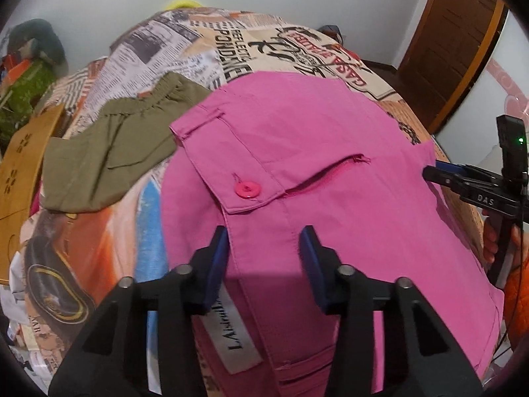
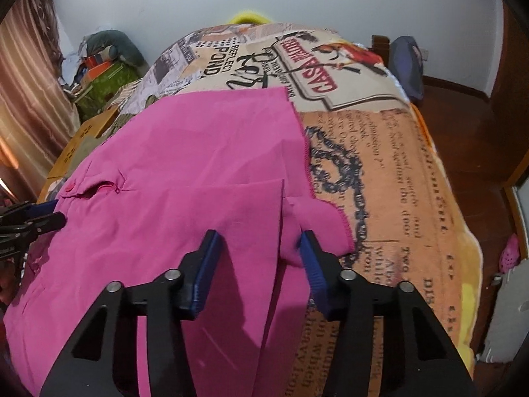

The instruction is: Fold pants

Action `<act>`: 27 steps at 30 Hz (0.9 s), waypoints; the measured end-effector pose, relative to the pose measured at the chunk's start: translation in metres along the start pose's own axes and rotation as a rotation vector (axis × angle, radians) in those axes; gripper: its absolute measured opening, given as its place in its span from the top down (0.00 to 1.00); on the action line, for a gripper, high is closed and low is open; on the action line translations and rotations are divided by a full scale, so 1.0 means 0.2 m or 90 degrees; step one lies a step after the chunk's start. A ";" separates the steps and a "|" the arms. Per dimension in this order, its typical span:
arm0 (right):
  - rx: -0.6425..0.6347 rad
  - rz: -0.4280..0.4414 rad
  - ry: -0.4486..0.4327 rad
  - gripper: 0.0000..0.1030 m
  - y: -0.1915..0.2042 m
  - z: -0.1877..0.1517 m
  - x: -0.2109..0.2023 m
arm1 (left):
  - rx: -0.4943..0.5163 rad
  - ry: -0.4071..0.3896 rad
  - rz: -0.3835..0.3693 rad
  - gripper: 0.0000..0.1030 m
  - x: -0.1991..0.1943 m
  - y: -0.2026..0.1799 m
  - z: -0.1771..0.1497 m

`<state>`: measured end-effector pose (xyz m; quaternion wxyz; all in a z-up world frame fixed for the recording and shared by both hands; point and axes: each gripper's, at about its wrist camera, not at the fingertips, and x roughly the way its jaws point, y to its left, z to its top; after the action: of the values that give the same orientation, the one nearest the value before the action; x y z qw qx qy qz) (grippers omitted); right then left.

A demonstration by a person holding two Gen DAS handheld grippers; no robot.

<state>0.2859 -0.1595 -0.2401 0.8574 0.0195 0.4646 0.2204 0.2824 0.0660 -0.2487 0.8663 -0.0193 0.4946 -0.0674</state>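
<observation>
Pink pants lie folded on a bed, with a pink button, a pocket slit and a white label showing. My left gripper points down at the waist end; its blue pads stand apart with the pink cloth between them, not pinched. In the right wrist view the pants end in leg hems on the right. My right gripper straddles a fold near those hems, pads apart, with a bump of cloth against the right pad. Each gripper shows at the other view's edge: right, left.
A printed bedspread covers the bed. Olive shorts lie left of the pants, beside a cardboard box. A person's hand holds the right gripper. Wooden floor, a dark bag and a door lie to the right.
</observation>
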 end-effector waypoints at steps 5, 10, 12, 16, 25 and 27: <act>-0.008 0.016 0.000 0.86 0.01 -0.01 0.00 | 0.006 -0.002 -0.003 0.78 0.00 -0.01 0.01; -0.040 -0.006 0.007 0.94 0.04 -0.03 0.01 | 0.032 -0.009 0.001 0.92 -0.02 -0.04 0.01; -0.057 -0.023 0.006 0.95 0.04 -0.04 0.01 | 0.040 -0.012 -0.002 0.93 -0.03 -0.06 0.02; -0.033 -0.025 0.018 0.96 -0.02 -0.07 -0.01 | 0.052 -0.010 -0.006 0.93 -0.02 -0.08 0.05; 0.007 -0.017 0.031 0.94 -0.05 -0.11 -0.07 | 0.012 0.025 -0.009 0.93 0.01 -0.01 0.05; 0.011 -0.019 0.027 0.91 -0.05 -0.09 -0.11 | 0.014 0.014 -0.003 0.89 -0.03 -0.01 0.06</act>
<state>0.2640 -0.1799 -0.2349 0.8504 0.0151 0.4848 0.2039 0.2892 0.0639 -0.2382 0.8607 -0.0102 0.5034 -0.0750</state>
